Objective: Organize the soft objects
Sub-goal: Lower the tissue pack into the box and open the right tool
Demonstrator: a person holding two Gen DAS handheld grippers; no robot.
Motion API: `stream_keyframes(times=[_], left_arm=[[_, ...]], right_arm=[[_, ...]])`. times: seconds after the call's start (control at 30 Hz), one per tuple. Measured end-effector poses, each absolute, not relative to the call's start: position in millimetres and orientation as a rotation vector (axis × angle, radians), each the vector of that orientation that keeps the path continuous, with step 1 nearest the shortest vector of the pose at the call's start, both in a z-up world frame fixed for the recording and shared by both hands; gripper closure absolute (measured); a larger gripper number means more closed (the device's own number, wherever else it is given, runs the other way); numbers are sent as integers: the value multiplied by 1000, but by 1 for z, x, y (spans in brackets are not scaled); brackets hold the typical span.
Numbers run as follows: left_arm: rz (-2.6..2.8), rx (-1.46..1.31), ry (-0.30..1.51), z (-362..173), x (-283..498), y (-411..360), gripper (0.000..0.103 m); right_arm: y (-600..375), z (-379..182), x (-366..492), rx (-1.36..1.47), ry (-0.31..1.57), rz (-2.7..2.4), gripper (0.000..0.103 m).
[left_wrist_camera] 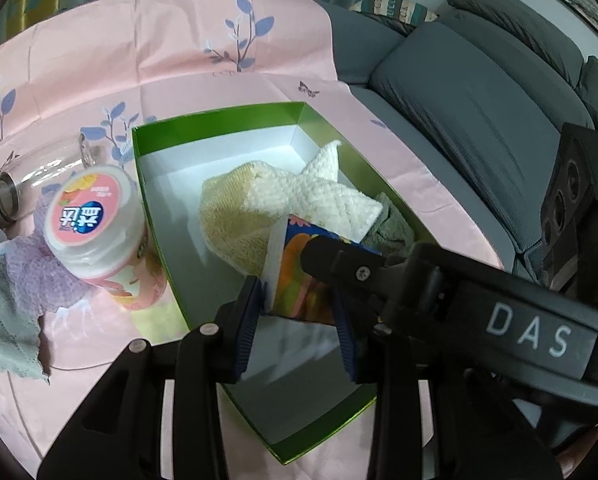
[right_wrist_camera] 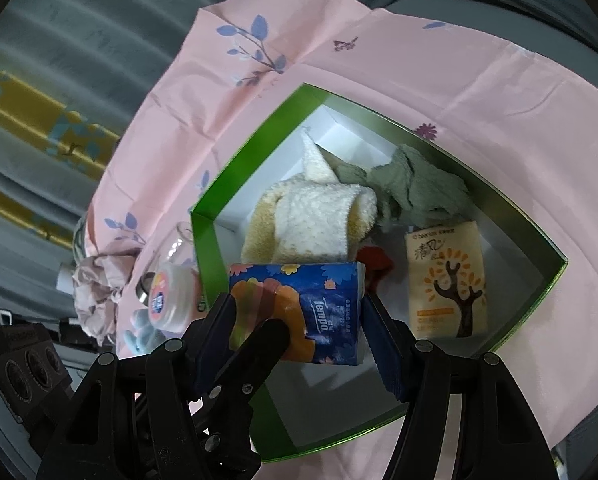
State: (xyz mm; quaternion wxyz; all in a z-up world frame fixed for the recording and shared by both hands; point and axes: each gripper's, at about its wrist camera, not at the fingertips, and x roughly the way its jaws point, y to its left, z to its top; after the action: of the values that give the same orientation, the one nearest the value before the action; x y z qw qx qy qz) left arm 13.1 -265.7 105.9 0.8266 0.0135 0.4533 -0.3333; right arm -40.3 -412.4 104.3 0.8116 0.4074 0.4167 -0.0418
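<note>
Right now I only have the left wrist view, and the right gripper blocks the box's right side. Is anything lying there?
Observer: Yes. A yellow pack with a tree print lies flat on the floor of the box, by the right wall.
Operator: Anything between it and the towel?
Observer: A small red item, partly hidden behind the Tempo pack. I cannot tell what it is.
Operator: Does the right gripper have the Tempo pack?
Observer: Its fingers press against both ends of the pack, which is above the box floor.
</note>
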Motion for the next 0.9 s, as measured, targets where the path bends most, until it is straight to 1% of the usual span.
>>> stream_keyframes(times=[0.4,0.67,0.9], left_arm=[[-718,71,1004,97,14,-279,67],[-712,55,1065,87,21,-283,66],[-707,43,1065,90,19,-279,65]], right_arm=[[-413,99,-39,825,926,-161,35],[-409,98,-36,775,948,-199,35],[-406,99,-36,767,951,-191,35]])
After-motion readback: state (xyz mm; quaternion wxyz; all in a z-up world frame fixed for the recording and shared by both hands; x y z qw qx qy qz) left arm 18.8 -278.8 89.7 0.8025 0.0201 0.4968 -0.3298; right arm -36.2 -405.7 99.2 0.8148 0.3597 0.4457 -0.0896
